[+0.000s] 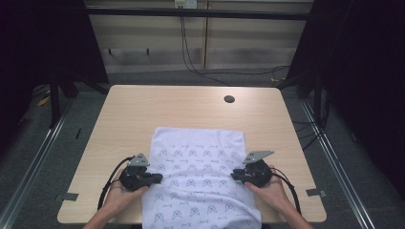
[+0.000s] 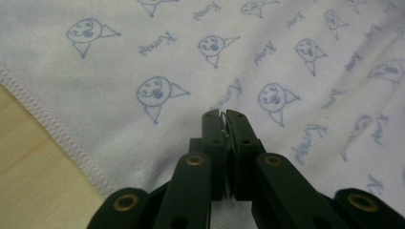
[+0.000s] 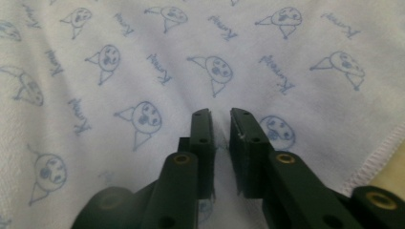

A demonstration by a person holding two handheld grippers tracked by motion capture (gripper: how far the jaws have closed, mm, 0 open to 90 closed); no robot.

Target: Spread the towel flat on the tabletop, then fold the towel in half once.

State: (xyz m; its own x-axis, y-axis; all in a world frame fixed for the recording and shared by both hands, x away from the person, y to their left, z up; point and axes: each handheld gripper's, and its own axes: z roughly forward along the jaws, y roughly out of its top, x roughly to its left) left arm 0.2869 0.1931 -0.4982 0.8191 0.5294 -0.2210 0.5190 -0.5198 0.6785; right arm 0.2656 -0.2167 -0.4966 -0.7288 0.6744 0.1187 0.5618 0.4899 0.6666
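Observation:
A white cloth [image 1: 200, 162] printed with small blue faces and words lies flat on the near half of the wooden table [image 1: 143, 105], its front edge hanging over the table's near side. My left gripper [image 1: 160, 177] sits at the cloth's left hem. In the left gripper view its jaws [image 2: 223, 114] stand closed, with a thin pinch of the cloth [image 2: 143, 62] between the pads. My right gripper [image 1: 234, 174] rests on the cloth's right side. In the right gripper view its jaws [image 3: 220, 113] leave a narrow gap, and a low ridge of the cloth [image 3: 143, 47] lies between them.
A round cable hole [image 1: 229, 99] sits near the table's far edge. Two grey tape marks [image 1: 69, 196] [image 1: 315, 192] lie at the near corners. Bare wood shows beside the stitched hem [image 2: 28, 167] [image 3: 391, 176]. Black cables trail from both grippers.

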